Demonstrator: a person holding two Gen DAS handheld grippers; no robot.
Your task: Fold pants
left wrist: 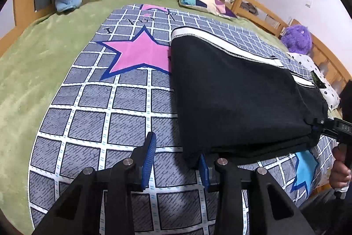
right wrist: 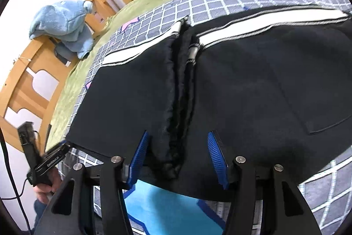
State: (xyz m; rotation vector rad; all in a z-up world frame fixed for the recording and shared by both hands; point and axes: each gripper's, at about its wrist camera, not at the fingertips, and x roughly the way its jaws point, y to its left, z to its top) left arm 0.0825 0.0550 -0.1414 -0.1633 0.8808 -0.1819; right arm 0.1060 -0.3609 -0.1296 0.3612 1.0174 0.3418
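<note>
black knit pants with white side stripe (left wrist: 237,94) | flat on bed's checked star quilt (left wrist: 110,116), long axis crosswise | left tool (left wrist: 176,158) half-open at near-left corner, nothing gripped | right tool (right wrist: 178,158) wide, straddling near-edge fold

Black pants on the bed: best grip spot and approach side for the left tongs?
Probably the near left corner of the pants, coming in low from the bed's near edge. The fabric lies flat in folded layers, and that corner's edge overhangs slightly at the left tongs, so a pad can slide beneath.
</note>
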